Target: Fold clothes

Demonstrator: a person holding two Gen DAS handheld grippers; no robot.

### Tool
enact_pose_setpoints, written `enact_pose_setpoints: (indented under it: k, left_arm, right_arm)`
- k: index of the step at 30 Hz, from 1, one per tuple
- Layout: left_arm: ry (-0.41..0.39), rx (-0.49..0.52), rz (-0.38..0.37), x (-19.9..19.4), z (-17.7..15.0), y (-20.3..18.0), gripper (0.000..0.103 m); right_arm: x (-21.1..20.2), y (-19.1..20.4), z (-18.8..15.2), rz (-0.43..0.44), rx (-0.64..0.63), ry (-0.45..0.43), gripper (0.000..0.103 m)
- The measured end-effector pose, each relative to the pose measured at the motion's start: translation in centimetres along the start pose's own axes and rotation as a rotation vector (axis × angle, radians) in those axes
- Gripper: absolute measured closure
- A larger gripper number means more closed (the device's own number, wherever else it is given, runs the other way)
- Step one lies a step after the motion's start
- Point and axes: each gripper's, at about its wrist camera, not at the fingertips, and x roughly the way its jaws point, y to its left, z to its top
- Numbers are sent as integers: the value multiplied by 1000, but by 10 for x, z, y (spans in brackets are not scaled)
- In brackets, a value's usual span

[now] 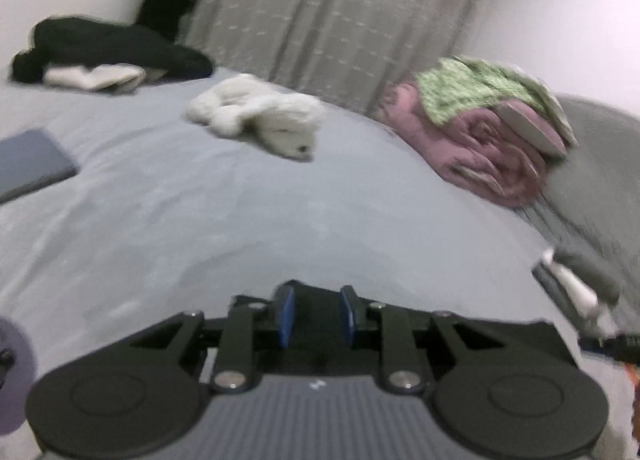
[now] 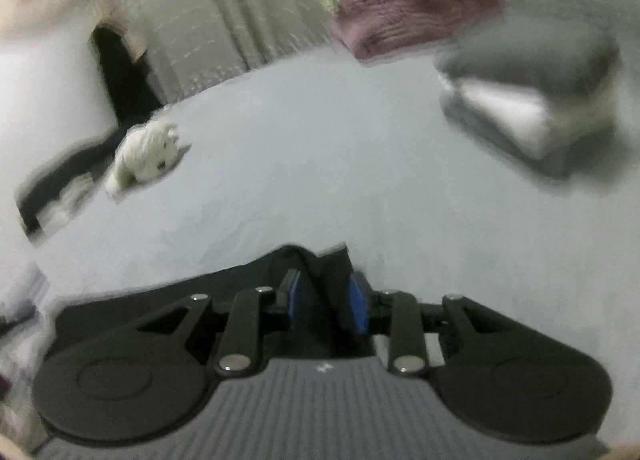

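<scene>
Black garment (image 1: 316, 300) fills the gap between the blue-padded fingers (image 1: 286, 316) of the left gripper (image 1: 318, 316), which stand narrowly apart and look clenched on a bunched fold of it. In the right wrist view the same dark cloth (image 2: 160, 300) rises in a peak between the fingers (image 2: 358, 308) of the right gripper (image 2: 326, 300) and spreads out to the left below it; blur hides whether those pads press on it or have let go. Both grippers hang low over a pale grey-blue bed (image 1: 200, 219). Farther out on the sheet lies a white plush toy (image 1: 260, 119). At the far right edge sits a rolled pink blanket (image 1: 480, 147) with a green knitted throw (image 1: 472, 91) on top. At the far left is a heap of dark clothes (image 1: 108, 47), and a grey curtain (image 1: 340, 11) hangs behind the bed.
</scene>
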Motion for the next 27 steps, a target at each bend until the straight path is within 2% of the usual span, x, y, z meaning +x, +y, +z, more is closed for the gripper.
enact_pose_setpoints:
  k: [3, 7, 10, 15, 20, 21, 23, 27]
  left_arm:
    - [18, 76, 11, 14, -3, -11, 79]
    - [59, 121, 55, 35, -10, -7, 79]
    - [78, 150, 81, 49, -17, 0, 81]
    - [80, 159, 82, 54, -17, 5, 86]
    - [86, 126, 102, 45, -10, 6, 88]
    - [77, 120, 101, 40, -9, 5, 87]
    - [45, 108, 80, 26, -6, 2, 79]
    - [42, 129, -38, 11, -13, -18, 72]
  right_arm:
    - [15, 26, -10, 5, -135, -28, 71]
    - [43, 34, -15, -2, -165, -2, 72]
    - [65, 24, -15, -35, -150, 34, 83]
    - [83, 11, -7, -51, -104, 46, 75]
    - [62, 20, -4, -62, -104, 13, 74]
    - [55, 23, -3, -61, -104, 0, 70]
    - [43, 28, 0, -52, -105, -23, 66]
    - [22, 56, -11, 60, -165, -8, 66]
